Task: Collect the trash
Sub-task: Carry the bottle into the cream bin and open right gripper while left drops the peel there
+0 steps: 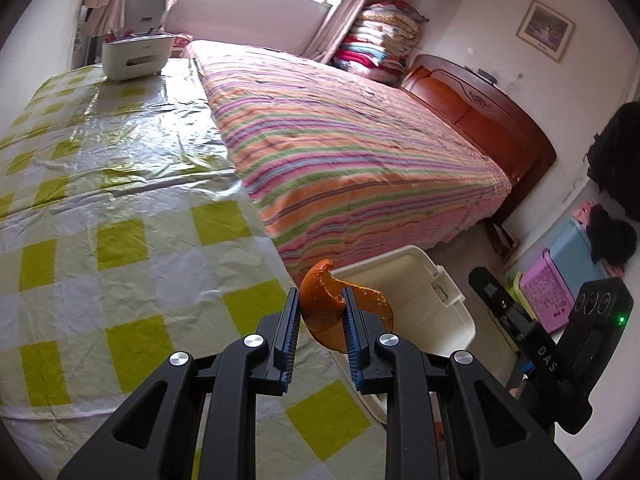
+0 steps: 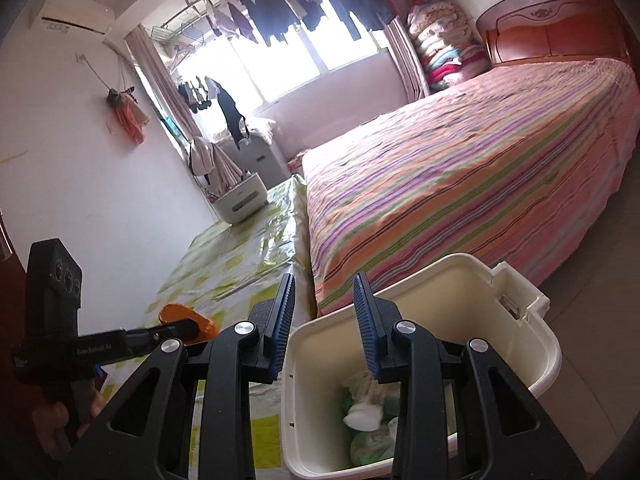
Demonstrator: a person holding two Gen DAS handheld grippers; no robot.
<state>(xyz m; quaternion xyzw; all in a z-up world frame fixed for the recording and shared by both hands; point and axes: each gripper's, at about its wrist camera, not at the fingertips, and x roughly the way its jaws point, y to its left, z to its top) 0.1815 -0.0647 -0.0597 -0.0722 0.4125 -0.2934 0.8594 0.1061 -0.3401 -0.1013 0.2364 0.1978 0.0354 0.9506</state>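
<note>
My left gripper point(image 1: 321, 312) is shut on a curled piece of orange peel point(image 1: 320, 312), held at the edge of the table with the green-checked plastic cloth point(image 1: 120, 200), next to the cream trash bin point(image 1: 448, 320). In the right wrist view the peel point(image 2: 188, 316) shows in the left gripper point(image 2: 182, 326) at the lower left. My right gripper point(image 2: 324, 312) is open and empty, over the near rim of the bin point(image 2: 532, 344). Crumpled white and green trash point(image 2: 368, 420) lies in the bin's bottom.
A bed with a striped cover point(image 1: 360, 140) borders the table on the right. A white box point(image 1: 134, 58) stands at the table's far end. Pink and blue plastic items point(image 1: 548, 292) lie on the floor by the wall.
</note>
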